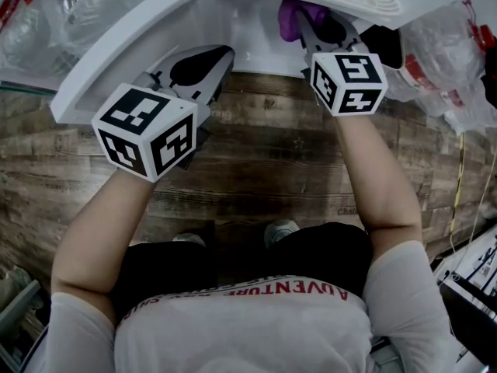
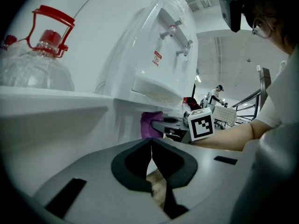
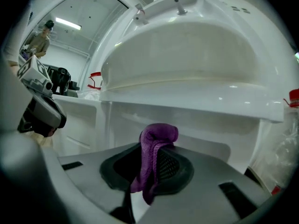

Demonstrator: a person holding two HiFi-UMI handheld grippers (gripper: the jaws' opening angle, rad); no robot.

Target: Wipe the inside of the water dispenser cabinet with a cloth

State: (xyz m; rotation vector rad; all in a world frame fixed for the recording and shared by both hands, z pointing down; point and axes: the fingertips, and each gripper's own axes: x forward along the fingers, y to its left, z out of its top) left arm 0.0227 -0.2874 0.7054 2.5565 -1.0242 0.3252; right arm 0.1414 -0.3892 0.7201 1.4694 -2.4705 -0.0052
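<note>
Right gripper view: cloth (image 3: 159, 134) clamped in right tool (image 3: 150, 158).

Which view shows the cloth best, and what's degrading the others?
Right gripper view: purple cloth sharp and well lit between the jaws, corners vignetted black. Head view: dim, cloth only partly visible past the right gripper. Left gripper view: strong fisheye bending, cloth small.

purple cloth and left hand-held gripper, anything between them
Nothing stands there. The head view shows only the white cabinet front and wood floor between the left hand-held gripper and the purple cloth; the left gripper view agrees.
</note>
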